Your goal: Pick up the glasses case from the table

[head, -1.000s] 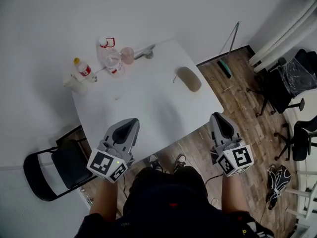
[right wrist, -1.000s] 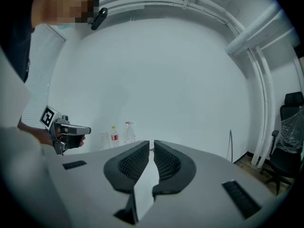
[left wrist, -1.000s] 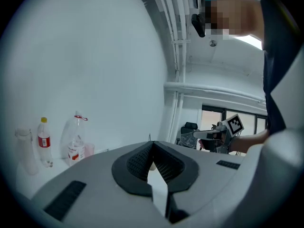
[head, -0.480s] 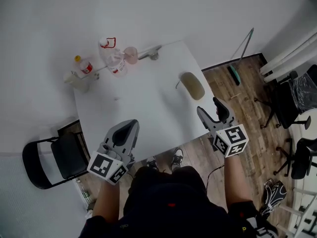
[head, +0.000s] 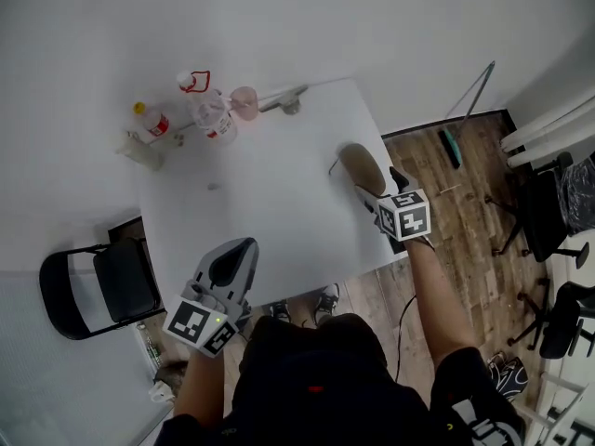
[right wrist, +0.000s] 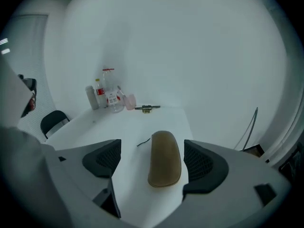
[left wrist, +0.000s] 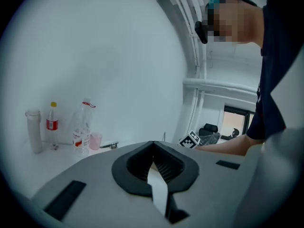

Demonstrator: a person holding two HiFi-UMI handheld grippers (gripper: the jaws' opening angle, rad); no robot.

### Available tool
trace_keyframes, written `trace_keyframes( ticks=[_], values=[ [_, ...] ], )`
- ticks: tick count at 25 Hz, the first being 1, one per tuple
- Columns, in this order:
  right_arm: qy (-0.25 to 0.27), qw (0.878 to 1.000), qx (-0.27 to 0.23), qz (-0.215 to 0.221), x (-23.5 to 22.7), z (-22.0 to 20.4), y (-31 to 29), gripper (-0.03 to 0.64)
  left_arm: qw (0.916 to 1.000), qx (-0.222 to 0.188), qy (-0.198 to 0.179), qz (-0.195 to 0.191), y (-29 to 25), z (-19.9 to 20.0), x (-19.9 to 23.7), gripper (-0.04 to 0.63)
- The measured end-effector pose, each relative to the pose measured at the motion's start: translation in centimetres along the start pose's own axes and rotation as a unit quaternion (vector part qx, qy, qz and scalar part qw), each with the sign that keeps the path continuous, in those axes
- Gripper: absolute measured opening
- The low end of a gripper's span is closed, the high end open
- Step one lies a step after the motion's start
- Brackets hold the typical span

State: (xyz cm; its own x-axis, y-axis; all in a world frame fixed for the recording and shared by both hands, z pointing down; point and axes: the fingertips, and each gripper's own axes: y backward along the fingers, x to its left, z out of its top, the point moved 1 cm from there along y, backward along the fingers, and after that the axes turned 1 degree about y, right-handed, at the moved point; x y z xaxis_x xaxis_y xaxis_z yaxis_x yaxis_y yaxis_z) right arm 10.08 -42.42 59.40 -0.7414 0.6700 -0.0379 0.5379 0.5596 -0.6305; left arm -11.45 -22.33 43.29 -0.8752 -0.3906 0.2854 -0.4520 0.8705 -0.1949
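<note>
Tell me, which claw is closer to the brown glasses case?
Right. The right claw is at the glasses case, its jaws opening with the case between them, not touching. The left claw hangs shut over the table's near edge, far from it.

Right gripper [head: 374,194] reaches forward, jaws opening astride the glasses case [head: 358,163] — left gripper [head: 231,260] held back, jaws together.
</note>
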Motion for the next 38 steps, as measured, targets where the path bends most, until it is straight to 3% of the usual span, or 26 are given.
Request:
trace_keyframes(
  ticks=[11, 22, 27, 32, 38],
  values=[
    [0.004, 0.995, 0.101, 0.0, -2.7, -3.9, -9.9, 0.394, 0.9993, 0.013, 0.019, 0.031, -0.3, -1.2, 2.3, 0.02],
    [0.016, 0.985, 0.172, -0.01, -3.4, -6.0, -12.3, 0.394, 0.9985, 0.02, 0.023, 0.045, 0.1, -1.6, 3.2, 0.02],
    [-0.016, 0.991, 0.131, -0.007, -2.8, -5.3, -11.7, 0.394, 0.9986, 0.023, 0.023, 0.042, 0.6, -1.5, 3.5, 0.02],
    [-0.034, 0.999, 0.027, -0.021, -2.1, -1.2, -8.1, 0.394, 0.9992, 0.014, 0.021, 0.031, 0.5, -0.8, 3.5, 0.02],
    [-0.054, 0.995, -0.078, 0.004, 0.6, 4.5, 0.7, 0.394, 1.0, -0.006, 0.002, -0.001, -0.1, 1.8, 1.1, 0.02]
  ],
)
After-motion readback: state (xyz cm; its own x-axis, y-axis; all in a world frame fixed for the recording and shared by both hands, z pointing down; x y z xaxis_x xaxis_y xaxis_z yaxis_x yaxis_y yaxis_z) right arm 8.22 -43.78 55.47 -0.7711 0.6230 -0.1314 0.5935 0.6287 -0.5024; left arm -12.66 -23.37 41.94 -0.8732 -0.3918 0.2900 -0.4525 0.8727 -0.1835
